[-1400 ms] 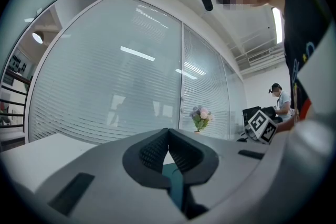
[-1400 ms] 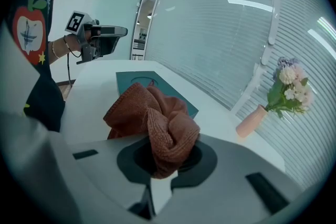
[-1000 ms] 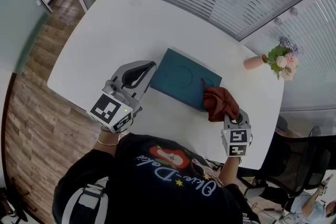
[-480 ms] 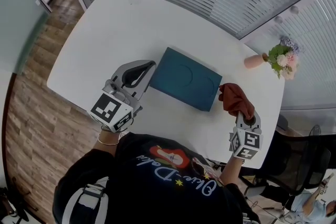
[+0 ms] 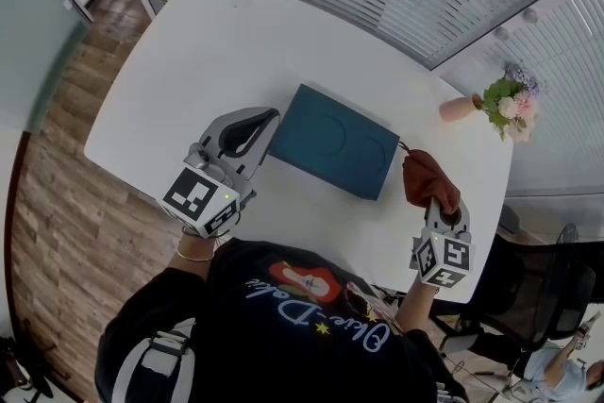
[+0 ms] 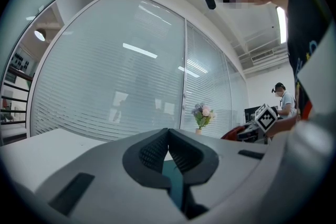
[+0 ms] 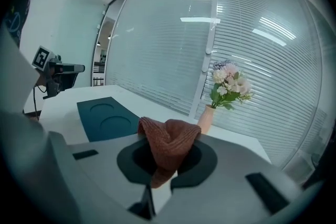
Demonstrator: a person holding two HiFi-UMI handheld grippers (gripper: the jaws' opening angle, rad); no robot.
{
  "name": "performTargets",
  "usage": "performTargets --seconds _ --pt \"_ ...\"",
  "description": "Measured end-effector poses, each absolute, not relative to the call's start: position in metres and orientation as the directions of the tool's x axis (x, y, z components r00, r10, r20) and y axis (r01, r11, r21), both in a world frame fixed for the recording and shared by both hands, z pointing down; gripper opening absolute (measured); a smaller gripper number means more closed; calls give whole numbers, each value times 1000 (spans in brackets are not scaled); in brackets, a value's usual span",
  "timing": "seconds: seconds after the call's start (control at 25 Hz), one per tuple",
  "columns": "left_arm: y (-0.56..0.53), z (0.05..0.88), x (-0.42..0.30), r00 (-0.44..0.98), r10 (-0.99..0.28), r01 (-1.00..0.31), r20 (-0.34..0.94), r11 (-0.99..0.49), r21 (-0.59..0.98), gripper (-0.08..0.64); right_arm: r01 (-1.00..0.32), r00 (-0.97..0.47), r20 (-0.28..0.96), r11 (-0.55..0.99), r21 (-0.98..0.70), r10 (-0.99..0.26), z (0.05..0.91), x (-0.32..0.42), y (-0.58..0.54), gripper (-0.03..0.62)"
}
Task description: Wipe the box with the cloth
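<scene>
A flat teal box (image 5: 330,142) with two round recesses lies in the middle of the white table (image 5: 208,33). My left gripper (image 5: 271,119) is shut, its tips touching the box's left end; the left gripper view shows the closed fingertips (image 6: 168,134) with teal behind them. My right gripper (image 5: 432,201) is shut on a red-brown cloth (image 5: 425,178), just off the box's right end and apart from it. In the right gripper view the cloth (image 7: 168,139) bunches up between the jaws, with the box (image 7: 105,118) to the left beyond it.
A pink vase of flowers (image 5: 495,107) stands at the table's far right corner, close behind the right gripper, and shows as a vase (image 7: 206,119) in the right gripper view. A black chair (image 5: 528,297) sits past the right table edge. Slatted blinds line the far side.
My right gripper has carried the cloth rightward off the box's right end to a spot beside it. The left gripper and the box have stayed put.
</scene>
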State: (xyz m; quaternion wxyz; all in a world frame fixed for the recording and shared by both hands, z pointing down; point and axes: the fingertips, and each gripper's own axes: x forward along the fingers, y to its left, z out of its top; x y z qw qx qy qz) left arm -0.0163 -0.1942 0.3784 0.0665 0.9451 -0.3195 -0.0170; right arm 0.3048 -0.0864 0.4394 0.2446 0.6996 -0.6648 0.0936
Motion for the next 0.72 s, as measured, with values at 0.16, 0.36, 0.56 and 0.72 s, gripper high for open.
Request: performTargets --seconds 0.16,0.36,0.56,0.72 --pt "-193 377 -16 798 -603 -599 9 -791 125 3 -974 93 469 18 226 -878 442 302 -87 25" --pt "-192 378 -11 808 -589 -587 20 -802 110 3 -972 90 475 26 232 -875 444 300 -88 25" --pt "-195 381 -13 801 -598 -596 28 -794 121 3 -971 90 480 31 238 -873 445 300 -88 25" --pt "-196 383 -13 799 -599 -599 38 -791 122 3 -972 90 481 29 234 -872 445 301 -88 25"
